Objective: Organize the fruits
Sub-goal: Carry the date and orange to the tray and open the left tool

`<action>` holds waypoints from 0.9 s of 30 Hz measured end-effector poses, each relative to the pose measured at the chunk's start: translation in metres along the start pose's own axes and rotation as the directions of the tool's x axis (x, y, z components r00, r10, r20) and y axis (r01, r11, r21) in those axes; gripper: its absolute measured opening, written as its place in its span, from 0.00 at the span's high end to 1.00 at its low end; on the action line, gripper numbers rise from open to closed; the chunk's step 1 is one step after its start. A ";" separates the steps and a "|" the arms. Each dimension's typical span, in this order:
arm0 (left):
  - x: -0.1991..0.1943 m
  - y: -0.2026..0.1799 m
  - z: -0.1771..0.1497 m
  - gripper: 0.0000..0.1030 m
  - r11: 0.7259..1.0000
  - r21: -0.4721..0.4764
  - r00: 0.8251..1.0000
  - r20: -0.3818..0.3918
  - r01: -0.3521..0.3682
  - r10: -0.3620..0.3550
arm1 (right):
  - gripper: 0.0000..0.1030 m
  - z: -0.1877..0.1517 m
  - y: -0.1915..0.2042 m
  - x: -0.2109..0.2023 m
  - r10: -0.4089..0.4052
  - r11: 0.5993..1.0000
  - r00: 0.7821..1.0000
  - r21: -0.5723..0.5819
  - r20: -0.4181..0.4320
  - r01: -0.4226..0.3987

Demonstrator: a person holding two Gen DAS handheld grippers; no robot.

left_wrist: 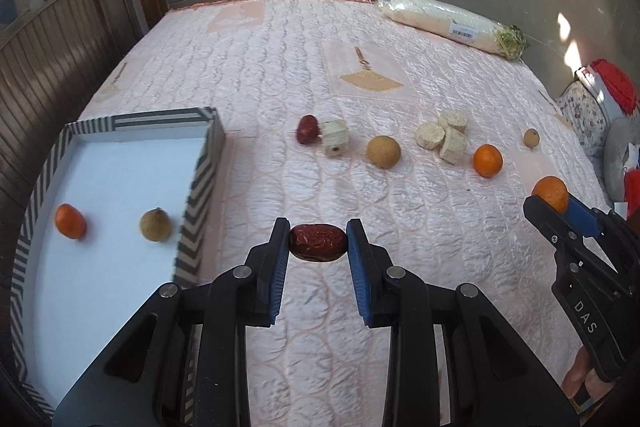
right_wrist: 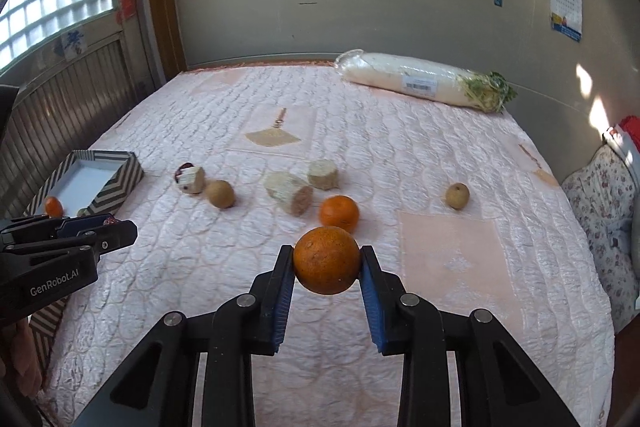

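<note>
Striped box (left_wrist: 202, 183) with a white floor sits to the left of the left gripper's fingers, holding a small orange (left_wrist: 70, 221) and a brownish longan (left_wrist: 155, 225) that lie apart from each other. Just right of the box's near corner, the left gripper (left_wrist: 318, 242) is clenched on a wrinkled red date (left_wrist: 317, 242), its blue pads pressing both ends of the fruit above the pink quilted cover (left_wrist: 420, 227).

Ahead of those fingers lies a second red date (left_wrist: 307, 129) touching a pale cut chunk (left_wrist: 335, 137). Ahead and to the right come a larger longan (left_wrist: 383, 151), a cluster of three more pale chunks (left_wrist: 443, 137), a loose orange (left_wrist: 487, 160) and a small longan (left_wrist: 531, 137).

Farther right, the right gripper (right_wrist: 327, 261) is clamped on a big orange (right_wrist: 327, 260), squeezed between its two pads and lifted off the cover. The loose orange lies just beyond that one, slightly to the right. Far ahead and right of both pairs of fingers, by the wall, rests a plastic-wrapped white radish (right_wrist: 416, 79).
</note>
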State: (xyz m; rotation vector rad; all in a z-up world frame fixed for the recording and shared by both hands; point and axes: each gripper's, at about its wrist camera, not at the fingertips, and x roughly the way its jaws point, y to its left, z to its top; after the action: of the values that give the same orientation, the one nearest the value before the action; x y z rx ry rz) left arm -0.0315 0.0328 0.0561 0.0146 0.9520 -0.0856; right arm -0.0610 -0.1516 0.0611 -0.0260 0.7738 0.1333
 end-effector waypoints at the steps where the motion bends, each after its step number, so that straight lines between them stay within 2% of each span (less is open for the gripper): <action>1: -0.002 0.004 -0.001 0.73 1.000 -0.004 1.000 0.005 -0.003 0.003 | 0.70 0.001 0.006 -0.002 0.004 1.000 1.000 -0.008 0.005 -0.004; 12: -0.024 0.055 -0.010 0.73 0.997 -0.069 0.999 0.032 -0.038 0.040 | 0.70 0.014 0.071 -0.013 0.057 0.991 0.998 -0.119 0.028 -0.053; 27: -0.038 0.125 -0.028 0.73 0.982 -0.165 0.995 0.032 -0.088 0.094 | 0.70 0.026 0.146 -0.005 0.124 0.963 0.992 -0.242 0.018 -0.116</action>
State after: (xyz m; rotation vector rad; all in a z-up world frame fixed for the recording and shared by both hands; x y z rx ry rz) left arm -0.0662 0.1618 0.0678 -0.0944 0.9150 0.0768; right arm -0.0651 -0.0054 0.0867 -0.2072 0.7229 0.3426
